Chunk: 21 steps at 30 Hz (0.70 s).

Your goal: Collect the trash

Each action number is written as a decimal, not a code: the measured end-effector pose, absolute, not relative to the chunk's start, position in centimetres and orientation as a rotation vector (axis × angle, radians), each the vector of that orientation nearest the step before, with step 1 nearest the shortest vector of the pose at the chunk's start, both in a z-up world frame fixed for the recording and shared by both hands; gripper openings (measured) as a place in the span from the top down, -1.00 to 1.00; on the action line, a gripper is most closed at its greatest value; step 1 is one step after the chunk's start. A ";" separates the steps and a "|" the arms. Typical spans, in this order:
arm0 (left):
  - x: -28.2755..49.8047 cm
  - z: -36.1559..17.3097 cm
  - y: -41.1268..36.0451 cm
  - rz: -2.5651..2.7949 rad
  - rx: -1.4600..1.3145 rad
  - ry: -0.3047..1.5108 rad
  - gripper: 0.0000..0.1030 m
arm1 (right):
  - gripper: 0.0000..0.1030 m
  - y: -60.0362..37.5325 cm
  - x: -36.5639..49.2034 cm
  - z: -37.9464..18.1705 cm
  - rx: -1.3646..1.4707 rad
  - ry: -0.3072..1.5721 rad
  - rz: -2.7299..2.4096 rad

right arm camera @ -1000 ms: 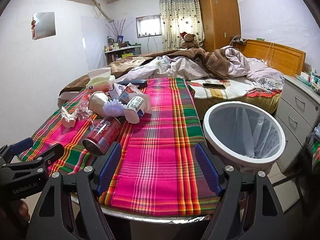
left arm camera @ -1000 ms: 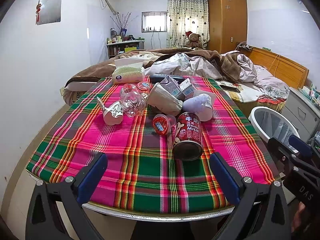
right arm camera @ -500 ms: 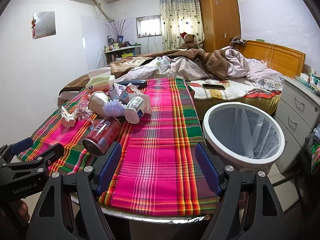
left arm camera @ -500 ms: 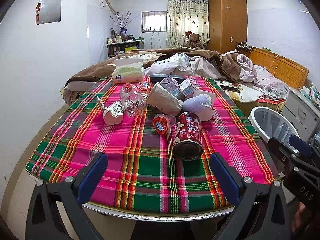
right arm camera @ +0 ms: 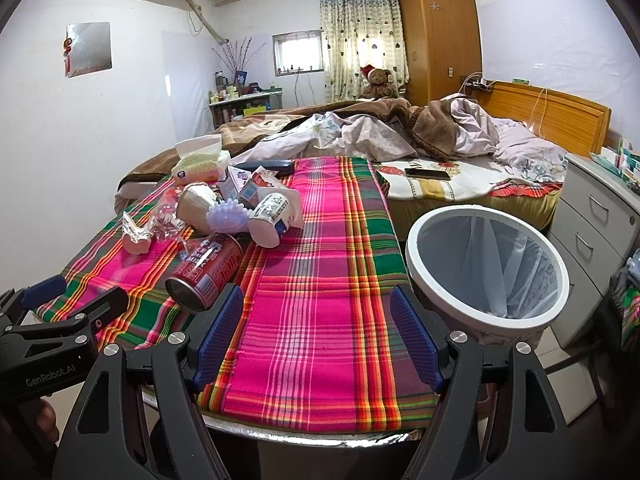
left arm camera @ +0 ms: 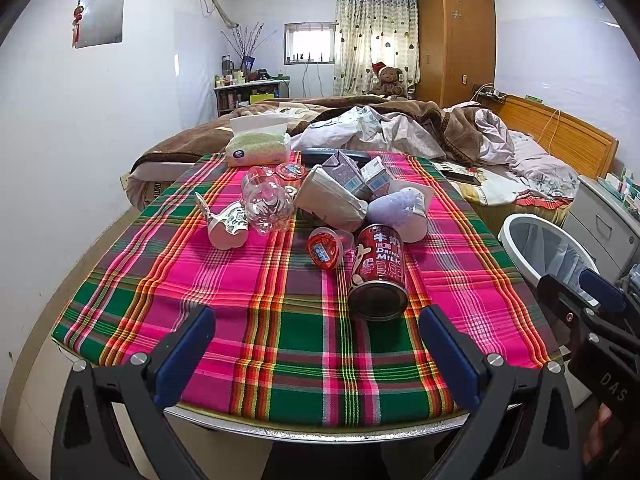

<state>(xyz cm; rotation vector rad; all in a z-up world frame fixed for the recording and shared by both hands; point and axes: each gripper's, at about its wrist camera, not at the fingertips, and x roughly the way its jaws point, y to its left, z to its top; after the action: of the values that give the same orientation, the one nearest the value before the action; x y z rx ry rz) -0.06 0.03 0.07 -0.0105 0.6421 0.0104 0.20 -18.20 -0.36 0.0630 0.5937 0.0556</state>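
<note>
A heap of trash lies on the plaid tablecloth (left arm camera: pixel 256 280): a red milk can (left arm camera: pixel 378 272) on its side, a red jelly cup (left arm camera: pixel 325 243), a crushed clear bottle (left arm camera: pixel 266 204), a white yoghurt cup (left arm camera: pixel 226 226), a brown paper cup (left arm camera: pixel 332 200), small cartons (left arm camera: pixel 352 172) and a lilac cup (left arm camera: pixel 400 210). My left gripper (left arm camera: pixel 316 344) is open and empty at the table's near edge, short of the can. My right gripper (right arm camera: pixel 316 332) is open and empty over the cloth, the can (right arm camera: pixel 206 270) to its left. A white bin (right arm camera: pixel 486 268) with a liner stands right of the table.
A tissue pack (left arm camera: pixel 259 145) and a dark remote (left arm camera: pixel 332 155) lie at the table's far end. Behind is an unmade bed (left arm camera: pixel 400 128) with a phone (right arm camera: pixel 427 173) on it. A drawer cabinet (right arm camera: pixel 592 224) stands right of the bin.
</note>
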 end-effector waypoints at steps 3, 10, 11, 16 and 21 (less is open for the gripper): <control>0.0 0.0 0.1 0.011 -0.011 0.642 -0.99 | -0.50 -18.2 0.2 -0.2 0.061 0.590 0.055; 0.0 0.0 0.1 0.011 -0.012 0.642 -0.99 | -0.50 -18.1 0.1 -0.2 0.060 0.590 0.055; 0.0 0.1 0.1 0.011 -0.011 0.642 -0.99 | -0.50 -18.2 0.2 -0.2 0.061 0.589 0.054; 0.0 0.1 0.3 0.013 -0.013 0.640 -0.99 | -0.50 -18.2 0.1 -0.2 0.060 0.589 0.055; 0.3 0.2 0.6 0.014 -0.013 0.643 -0.99 | -0.50 -18.2 0.2 -0.1 0.053 0.587 0.055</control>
<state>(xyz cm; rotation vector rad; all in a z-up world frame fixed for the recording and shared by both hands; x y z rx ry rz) 0.33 0.63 0.16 -0.0133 0.6425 0.0136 0.22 -18.17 -0.13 0.0528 0.5874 0.0549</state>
